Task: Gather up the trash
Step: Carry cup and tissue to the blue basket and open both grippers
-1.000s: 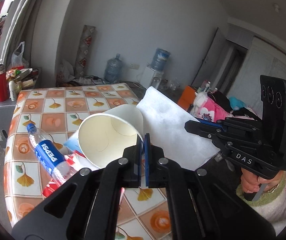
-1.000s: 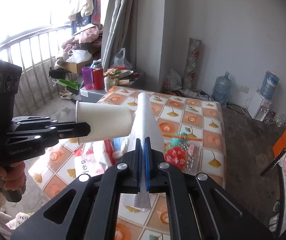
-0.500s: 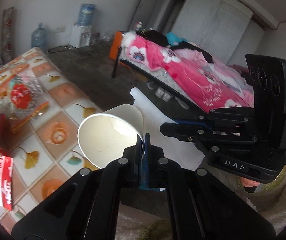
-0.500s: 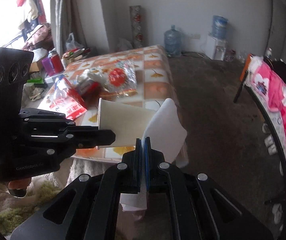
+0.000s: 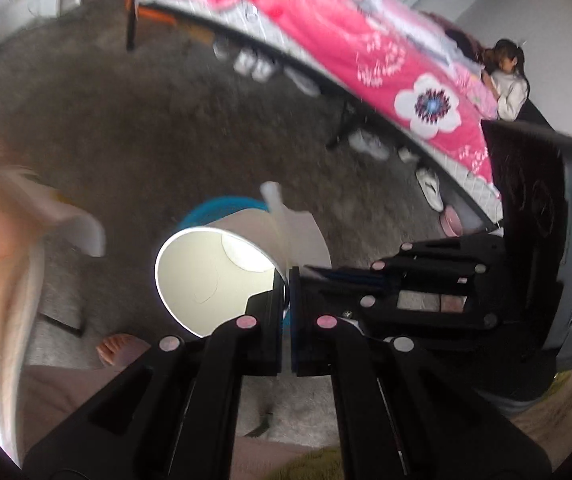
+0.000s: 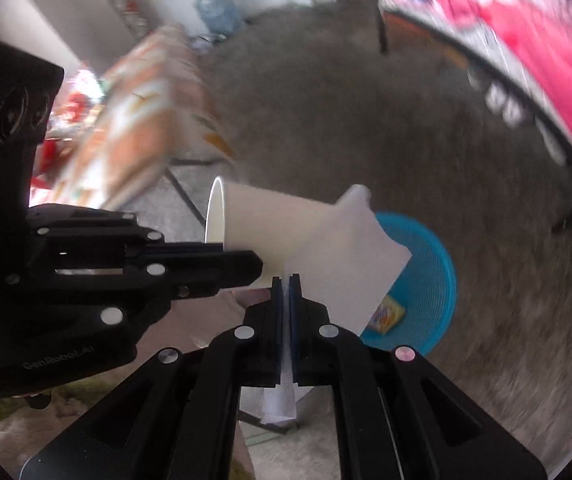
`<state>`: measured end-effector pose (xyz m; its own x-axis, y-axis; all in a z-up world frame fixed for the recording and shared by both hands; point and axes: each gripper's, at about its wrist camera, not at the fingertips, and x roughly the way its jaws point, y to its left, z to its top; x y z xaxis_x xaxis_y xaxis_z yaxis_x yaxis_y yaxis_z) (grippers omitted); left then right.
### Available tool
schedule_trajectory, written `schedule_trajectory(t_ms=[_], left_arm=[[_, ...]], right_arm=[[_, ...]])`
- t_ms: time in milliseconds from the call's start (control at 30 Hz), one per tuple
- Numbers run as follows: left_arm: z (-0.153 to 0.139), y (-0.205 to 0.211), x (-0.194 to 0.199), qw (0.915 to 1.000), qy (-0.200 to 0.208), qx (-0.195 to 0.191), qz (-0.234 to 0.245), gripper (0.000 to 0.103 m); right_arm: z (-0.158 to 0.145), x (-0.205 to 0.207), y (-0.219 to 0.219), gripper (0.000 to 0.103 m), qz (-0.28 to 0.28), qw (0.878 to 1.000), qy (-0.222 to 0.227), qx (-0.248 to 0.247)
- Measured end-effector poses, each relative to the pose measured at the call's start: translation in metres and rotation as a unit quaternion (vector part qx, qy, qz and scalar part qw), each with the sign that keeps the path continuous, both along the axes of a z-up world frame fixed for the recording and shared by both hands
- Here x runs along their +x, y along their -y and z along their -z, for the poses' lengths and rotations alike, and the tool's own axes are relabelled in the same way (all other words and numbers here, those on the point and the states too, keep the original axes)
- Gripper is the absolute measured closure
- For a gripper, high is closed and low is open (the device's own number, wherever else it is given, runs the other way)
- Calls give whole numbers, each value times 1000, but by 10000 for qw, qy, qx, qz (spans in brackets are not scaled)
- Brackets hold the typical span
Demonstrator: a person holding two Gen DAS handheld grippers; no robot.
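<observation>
two grippers show, each clamped on one piece of trash. the left gripper (image 5: 287, 280) pinches the rim of one white paper cup (image 5: 214, 276), jaws closed on the cup wall; the cup lies on its side with its mouth toward the left camera and looks empty inside. the right gripper (image 6: 285, 280) is closed on one white sheet of paper (image 6: 346, 256), which stands up between the pads, with a short tail hanging below them. in the right wrist view the cup (image 6: 262, 228) and the sheet overlap; i cannot tell if they touch.

one blue mesh basket (image 6: 430, 280) stands on the grey floor (image 6: 366, 120), partly hidden behind the sheet. in it lies one small yellow packet (image 6: 386, 316), close to its near wall; nothing else can be made out inside. in the left wrist view only an arc of the basket's rim (image 5: 222, 204) peeks out behind the cup.

one table with an orange patterned cloth (image 6: 138, 120) runs along the upper left of the right wrist view, blurred, with red wrappers near its far left edge. one bed with a pink flowered cover (image 5: 366, 52) crosses the top of the left wrist view, several white shoes (image 5: 370, 144) lie under its edge, and a second person (image 5: 506, 80) sits at its far end. one bare foot (image 5: 120, 350) shows low on the left.
</observation>
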<state>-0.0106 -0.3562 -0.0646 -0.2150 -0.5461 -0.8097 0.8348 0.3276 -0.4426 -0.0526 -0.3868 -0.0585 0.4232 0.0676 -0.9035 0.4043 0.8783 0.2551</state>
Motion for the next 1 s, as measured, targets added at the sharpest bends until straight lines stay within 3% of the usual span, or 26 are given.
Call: schedule_trajectory(t_ms=[267, 567, 633, 700, 833, 900, 1000], left_arm=[[103, 63, -4, 9957, 9, 872, 310, 102], [186, 106, 2, 9889, -86, 1428, 392, 102], [191, 104, 5, 9882, -67, 1480, 383, 99], [197, 104, 8, 9878, -93, 1533, 272, 88], [201, 103, 16, 9881, -46, 1532, 133, 72], [201, 100, 22, 9886, -52, 1505, 59, 68], [196, 96, 25, 9891, -25, 1470, -13, 66]], right_arm=[[111, -4, 47, 99, 803, 9919, -684, 715], [205, -8, 83, 99, 1466, 9741, -1192, 1240], [218, -6, 86, 98, 1508, 9717, -1301, 1273], [228, -1, 89, 96, 1522, 9694, -1409, 1311], [232, 0, 95, 70, 1614, 9679, -1472, 1242], [227, -2, 97, 63, 1633, 9688, -1458, 1163], [221, -5, 97, 62, 1621, 9702, -1427, 1103]])
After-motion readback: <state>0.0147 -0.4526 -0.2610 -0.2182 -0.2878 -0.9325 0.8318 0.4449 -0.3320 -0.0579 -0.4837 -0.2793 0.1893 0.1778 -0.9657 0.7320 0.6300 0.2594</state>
